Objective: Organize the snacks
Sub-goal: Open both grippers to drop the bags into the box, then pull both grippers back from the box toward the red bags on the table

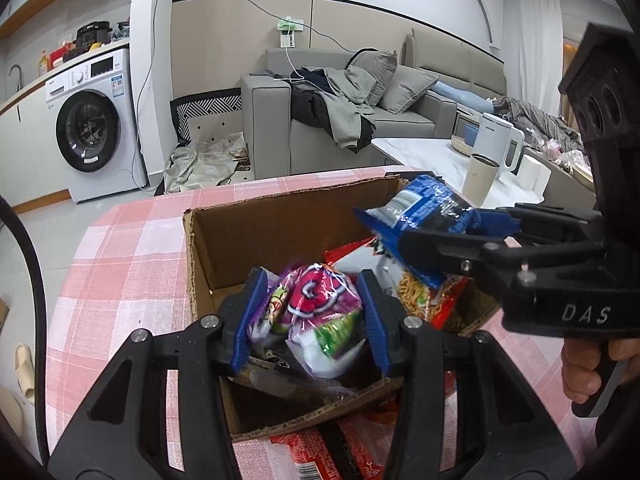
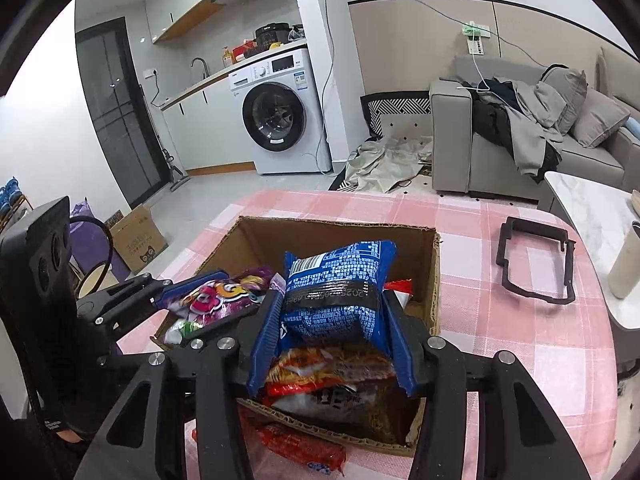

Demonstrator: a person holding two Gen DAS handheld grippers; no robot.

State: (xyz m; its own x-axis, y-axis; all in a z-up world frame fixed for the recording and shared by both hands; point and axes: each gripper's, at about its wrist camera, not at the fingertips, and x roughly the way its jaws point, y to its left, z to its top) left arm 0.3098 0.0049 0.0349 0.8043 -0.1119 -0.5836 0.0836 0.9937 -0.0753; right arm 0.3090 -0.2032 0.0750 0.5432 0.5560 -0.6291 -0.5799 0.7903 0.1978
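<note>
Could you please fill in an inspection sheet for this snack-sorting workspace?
Surface: pink checked tablecloth.
Job's things: cardboard box with packets; blue packet; purple packet; red packets lie in front of the box.
Clutter: black frame.
Grippers: left gripper around the purple packet, right gripper around the blue packet, both over the box.
Cables: blue cable near the washing machine.
Surroundings: sofa, white kettle.

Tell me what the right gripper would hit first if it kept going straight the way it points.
The right gripper has the blue snack bag between its pads over the cardboard box. Going on, it would probably first meet the red noodle packet below, though depth is unclear.
</note>
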